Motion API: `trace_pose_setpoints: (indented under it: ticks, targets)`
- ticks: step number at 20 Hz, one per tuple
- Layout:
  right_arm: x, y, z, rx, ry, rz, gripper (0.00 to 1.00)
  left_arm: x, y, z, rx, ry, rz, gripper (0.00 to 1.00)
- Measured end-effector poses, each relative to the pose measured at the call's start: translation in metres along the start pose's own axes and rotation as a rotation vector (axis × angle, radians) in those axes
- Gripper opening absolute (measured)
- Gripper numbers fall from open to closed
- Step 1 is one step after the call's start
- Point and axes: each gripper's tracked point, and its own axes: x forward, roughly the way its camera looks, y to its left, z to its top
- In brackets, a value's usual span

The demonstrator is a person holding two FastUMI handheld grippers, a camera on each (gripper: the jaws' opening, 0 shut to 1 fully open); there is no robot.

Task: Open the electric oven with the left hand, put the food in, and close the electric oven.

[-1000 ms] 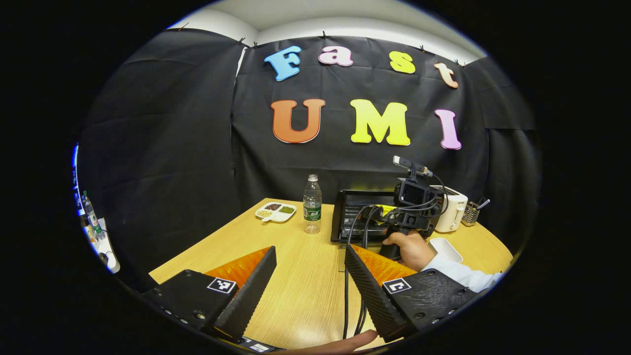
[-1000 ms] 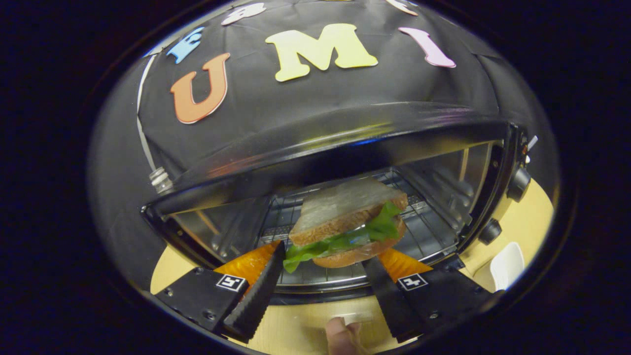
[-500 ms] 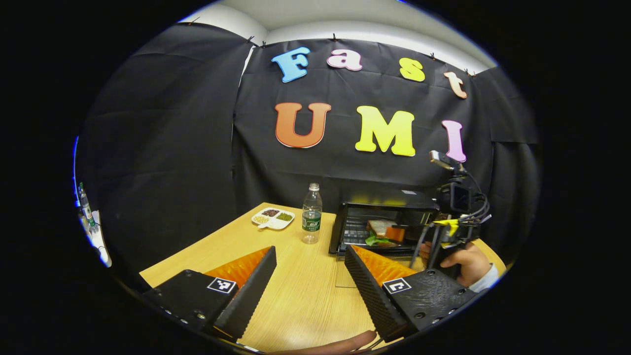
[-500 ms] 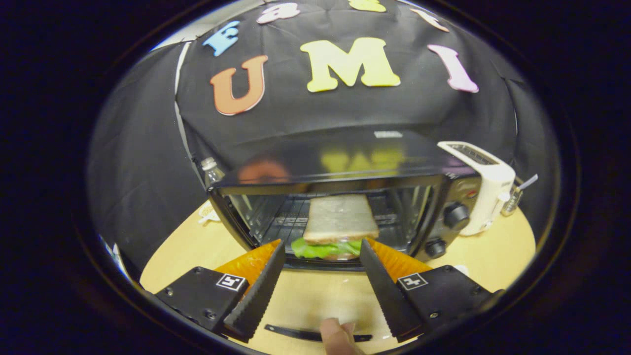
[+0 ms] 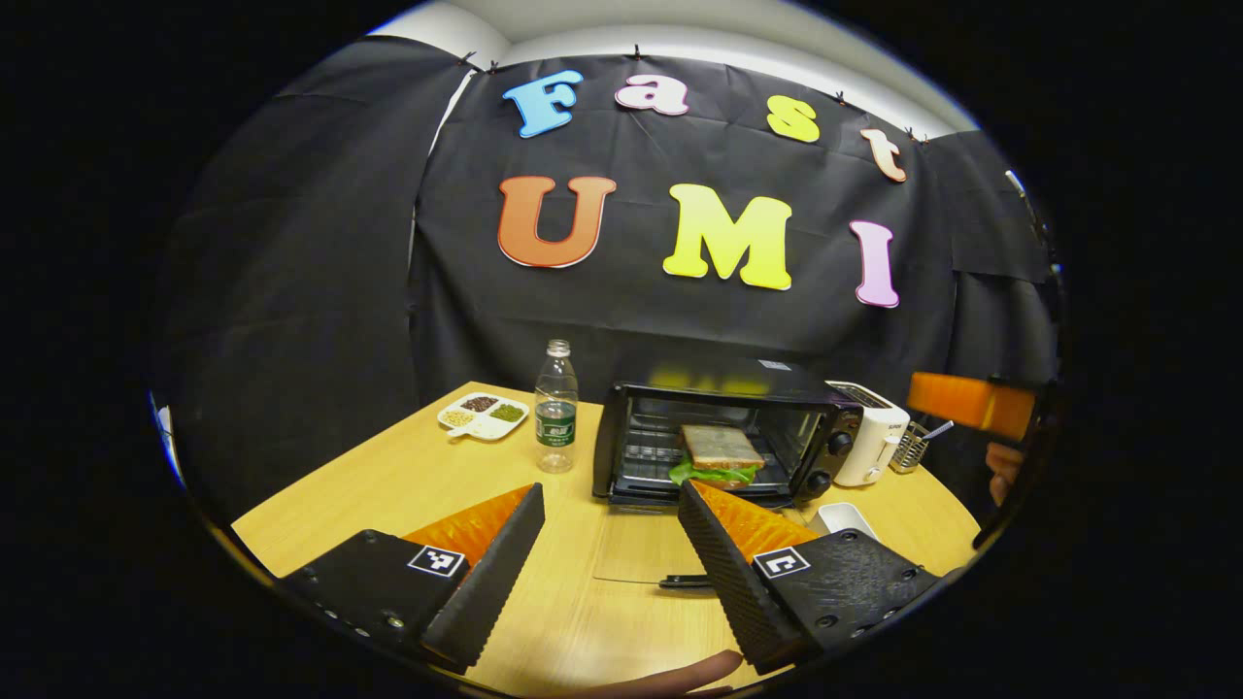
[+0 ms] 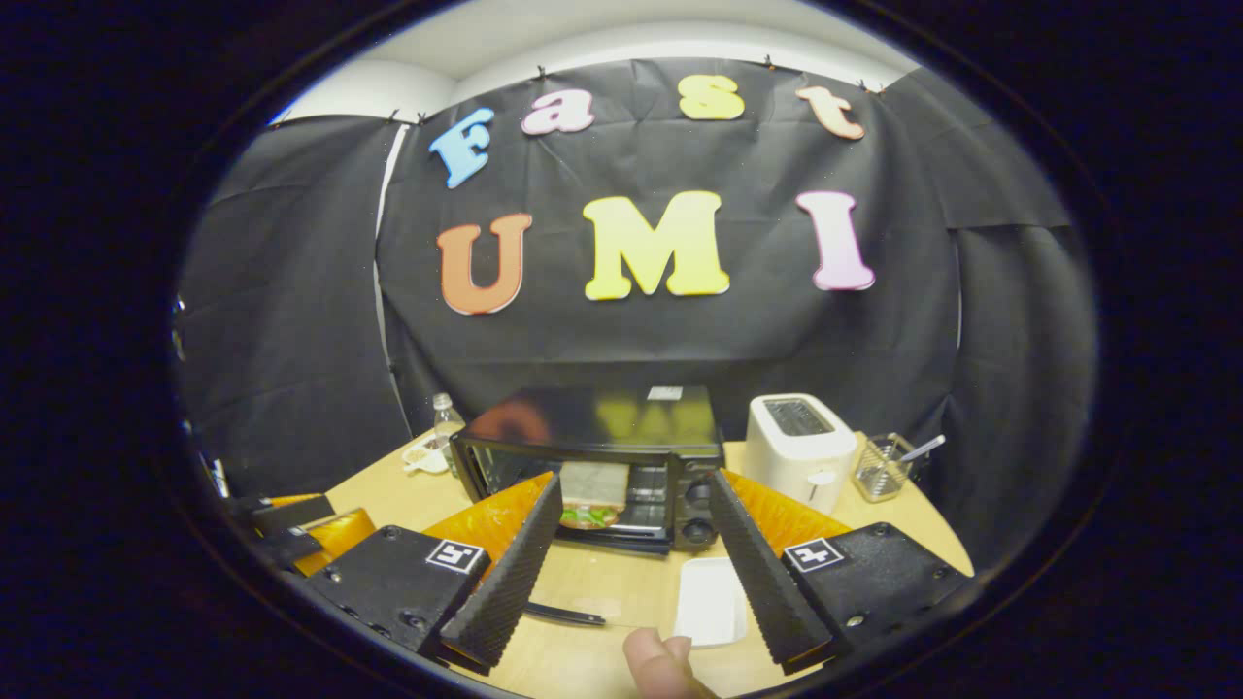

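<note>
Oven (image 5: 714,442) sits open with the sandwich (image 5: 717,452) on its rack, so both grippers, left (image 5: 607,568) and right (image 6: 631,573), hang back, fingers apart and empty; door's next.

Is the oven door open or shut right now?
Open. The door lies flat on the table, and the sandwich shows directly on the rack inside the oven.
</note>
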Motion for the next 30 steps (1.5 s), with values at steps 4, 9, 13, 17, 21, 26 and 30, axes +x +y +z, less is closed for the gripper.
trace_pose_setpoints:
  ticks: [4, 9, 13, 17, 21, 26, 30]
  targets:
    - [-0.056, -0.038, 0.048, -0.023, -0.109, -0.073, 0.98, 0.008, -0.029, -0.029, 0.03, 0.051, -0.032, 0.92]
    - [-0.111, -0.073, 0.076, -0.002, -0.182, -0.155, 0.98, 0.017, -0.059, -0.088, 0.066, 0.167, -0.086, 0.92]
    - [-0.139, -0.093, 0.087, -0.019, -0.243, -0.173, 0.98, 0.025, -0.078, -0.129, 0.111, 0.267, -0.106, 0.92]
    - [-0.149, -0.112, 0.08, -0.031, -0.242, -0.201, 0.98, 0.032, -0.098, -0.171, 0.094, 0.403, -0.146, 0.93]
    - [-0.149, -0.121, 0.067, -0.029, -0.227, -0.171, 0.98, 0.04, -0.107, -0.186, 0.131, 0.467, -0.141, 0.93]
    - [-0.139, -0.142, 0.033, -0.048, -0.137, -0.2, 0.98, 0.056, -0.103, -0.195, 0.136, 0.526, -0.093, 0.91]
    - [-0.136, -0.163, 0.026, -0.019, -0.115, -0.241, 0.98, 0.055, -0.103, -0.194, 0.136, 0.547, -0.086, 0.91]
